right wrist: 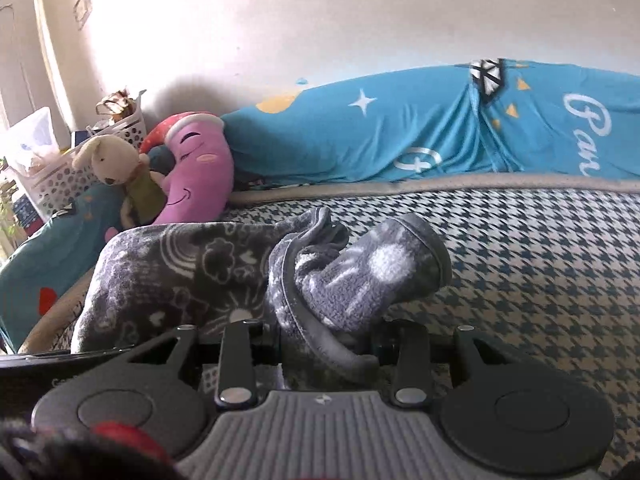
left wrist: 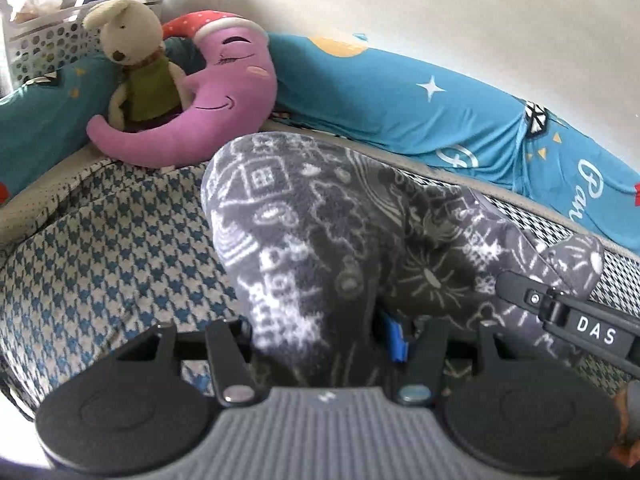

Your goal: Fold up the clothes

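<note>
A grey fleece garment (left wrist: 320,232) printed with white doodles of houses, suns and clouds lies bunched on the bed (left wrist: 100,248) with its houndstooth cover. It is crumpled and unfolded, heaped in soft rolls. One cuffed end (right wrist: 404,264) with a darker grey hem sticks up, away from the purple moon pillow (right wrist: 192,168).

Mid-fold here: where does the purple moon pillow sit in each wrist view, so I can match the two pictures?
Left wrist: purple moon pillow upper left, behind the grey patterned garment, rabbit toy leaning on it.
Right wrist: purple moon pillow left of centre, mid-height, rabbit toy at its left.
Shared landmark: blue star-print bedding along the wall.
</note>
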The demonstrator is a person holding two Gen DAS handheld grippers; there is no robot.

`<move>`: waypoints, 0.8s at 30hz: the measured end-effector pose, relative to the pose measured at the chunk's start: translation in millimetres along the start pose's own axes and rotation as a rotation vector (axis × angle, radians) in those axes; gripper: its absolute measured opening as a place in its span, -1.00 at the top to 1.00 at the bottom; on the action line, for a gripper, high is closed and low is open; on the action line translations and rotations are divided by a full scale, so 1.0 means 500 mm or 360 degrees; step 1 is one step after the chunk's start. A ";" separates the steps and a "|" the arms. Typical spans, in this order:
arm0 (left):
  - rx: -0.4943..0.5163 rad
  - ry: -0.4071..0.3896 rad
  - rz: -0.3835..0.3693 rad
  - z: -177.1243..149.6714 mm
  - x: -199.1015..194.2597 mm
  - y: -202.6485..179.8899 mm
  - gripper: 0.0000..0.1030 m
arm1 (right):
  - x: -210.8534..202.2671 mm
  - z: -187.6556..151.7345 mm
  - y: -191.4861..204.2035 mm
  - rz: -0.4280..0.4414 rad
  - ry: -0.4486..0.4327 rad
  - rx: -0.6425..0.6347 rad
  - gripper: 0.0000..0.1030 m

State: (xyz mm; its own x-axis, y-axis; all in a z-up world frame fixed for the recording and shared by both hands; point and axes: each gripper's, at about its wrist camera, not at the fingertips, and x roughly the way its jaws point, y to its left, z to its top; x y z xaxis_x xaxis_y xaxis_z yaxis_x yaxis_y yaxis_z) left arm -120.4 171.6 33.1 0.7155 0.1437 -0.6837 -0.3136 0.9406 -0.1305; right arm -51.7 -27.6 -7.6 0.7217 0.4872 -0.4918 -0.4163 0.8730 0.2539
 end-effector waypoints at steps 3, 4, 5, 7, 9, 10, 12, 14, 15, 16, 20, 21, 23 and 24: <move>-0.0012 -0.0030 0.0035 0.006 -0.003 0.016 -0.01 | 0.013 0.008 0.017 0.0027 -0.0004 -0.0014 0.26; -0.0018 -0.0037 0.0046 0.009 -0.003 0.021 -0.01 | 0.017 0.011 0.023 0.0036 -0.0005 -0.0019 0.26; -0.0024 -0.0042 0.0058 0.013 -0.002 0.026 -0.01 | 0.022 0.014 0.028 0.0045 -0.0006 -0.0024 0.26; -0.0039 -0.0054 0.0083 0.019 -0.001 0.037 -0.01 | 0.031 0.019 0.040 0.0064 -0.0005 -0.0033 0.26; -0.0059 -0.0058 0.0101 0.025 0.002 0.049 -0.01 | 0.043 0.022 0.050 0.0080 0.0005 -0.0042 0.26; -0.0072 -0.0058 0.0109 0.028 0.004 0.055 -0.01 | 0.048 0.024 0.055 0.0088 0.0010 -0.0047 0.26; -0.0102 -0.0055 0.0123 0.037 0.010 0.070 -0.01 | 0.060 0.029 0.067 0.0097 0.0015 -0.0073 0.26; -0.0120 -0.0059 0.0144 0.044 0.017 0.078 -0.01 | 0.069 0.036 0.074 0.0105 0.0020 -0.0070 0.26; -0.0124 -0.0062 0.0155 0.048 0.020 0.081 -0.01 | 0.075 0.039 0.077 0.0112 0.0026 -0.0063 0.26; -0.0125 -0.0066 0.0168 0.051 0.024 0.083 -0.01 | 0.080 0.044 0.080 0.0116 0.0030 -0.0064 0.26; -0.0146 -0.0063 0.0204 0.070 0.044 0.088 -0.01 | 0.102 0.060 0.088 0.0120 0.0037 -0.0060 0.26; -0.0150 -0.0062 0.0212 0.076 0.049 0.088 -0.01 | 0.108 0.063 0.088 0.0125 0.0037 -0.0041 0.26; -0.0151 -0.0066 0.0236 0.085 0.058 0.088 -0.01 | 0.118 0.067 0.088 0.0134 0.0037 -0.0018 0.26; -0.0151 -0.0068 0.0247 0.089 0.061 0.088 -0.01 | 0.123 0.069 0.090 0.0140 0.0033 -0.0016 0.26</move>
State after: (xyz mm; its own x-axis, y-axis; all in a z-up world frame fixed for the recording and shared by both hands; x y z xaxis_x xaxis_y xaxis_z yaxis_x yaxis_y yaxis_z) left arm -84.6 231.2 38.2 0.6790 0.2999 -0.6701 -0.4785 0.8731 -0.0941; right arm -6.9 42.1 2.1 0.6704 0.5612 -0.4854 -0.4832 0.8267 0.2884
